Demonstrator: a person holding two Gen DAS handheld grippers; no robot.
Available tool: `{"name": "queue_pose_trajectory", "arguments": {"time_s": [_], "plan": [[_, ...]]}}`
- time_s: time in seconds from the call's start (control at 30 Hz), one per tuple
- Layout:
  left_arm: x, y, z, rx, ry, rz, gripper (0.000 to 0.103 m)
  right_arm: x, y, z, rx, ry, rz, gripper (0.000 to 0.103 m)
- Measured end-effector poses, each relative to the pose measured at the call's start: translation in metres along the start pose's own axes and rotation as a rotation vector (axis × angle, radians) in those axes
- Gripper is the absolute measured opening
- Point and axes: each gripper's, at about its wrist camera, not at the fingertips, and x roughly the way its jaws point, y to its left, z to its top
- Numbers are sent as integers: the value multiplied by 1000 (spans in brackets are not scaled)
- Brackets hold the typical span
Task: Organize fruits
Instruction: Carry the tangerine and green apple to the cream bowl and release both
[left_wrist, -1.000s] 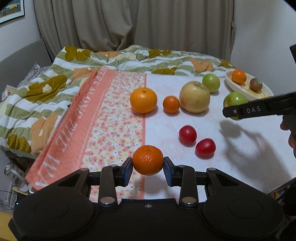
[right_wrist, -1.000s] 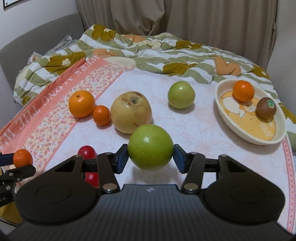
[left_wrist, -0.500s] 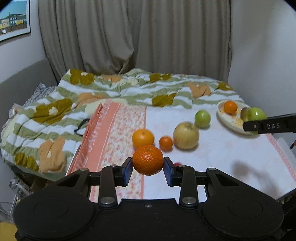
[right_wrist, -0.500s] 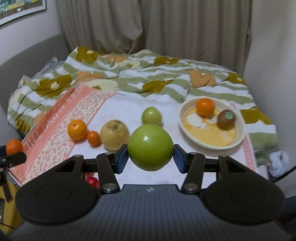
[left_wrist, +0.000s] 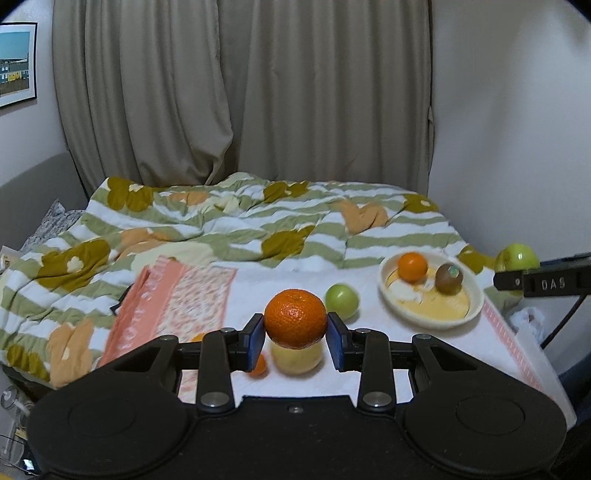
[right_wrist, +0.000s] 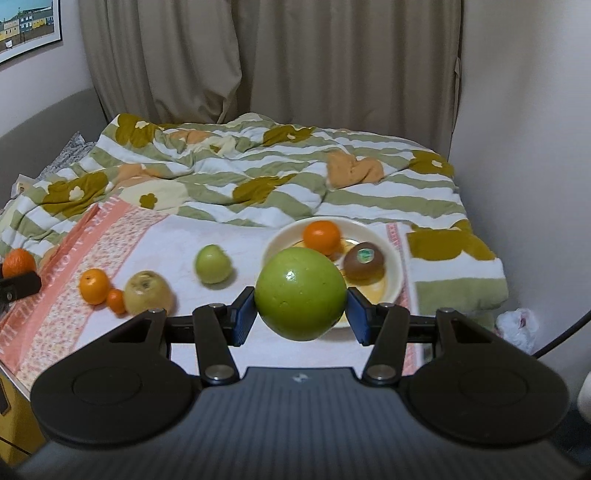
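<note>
While two fruits already lay in the cream ceramic bowl (right_wrist: 397, 275), the left gripper (left_wrist: 295, 338) clamped a dimpled orange mandarin (left_wrist: 295, 318) and the right gripper (right_wrist: 301, 314) a smooth green apple (right_wrist: 301, 293), with four fruits waiting on the white cloth (right_wrist: 177, 236).

Yellow apple (left_wrist: 295, 360) half behind held tangerine (left_wrist: 295, 318), small orange (left_wrist: 258, 365) partly behind left finger; bowl (right_wrist: 391, 258) front behind green apple (right_wrist: 300, 293)

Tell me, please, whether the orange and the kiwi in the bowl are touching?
Apart. The left wrist view shows bare bowl floor between the orange and the kiwi.
</note>
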Motion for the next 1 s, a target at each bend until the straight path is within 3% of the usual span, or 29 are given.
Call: {"name": "queue_pose_trajectory", "arguments": {"time_s": [0.43,1.0], "plan": [[81,-91,44,-3,33,-45,39,51,-84,23,-20,40,29,67],[225,-139,63,112,223,-167,39,118,-115,22,66,143,-18,67]]}}
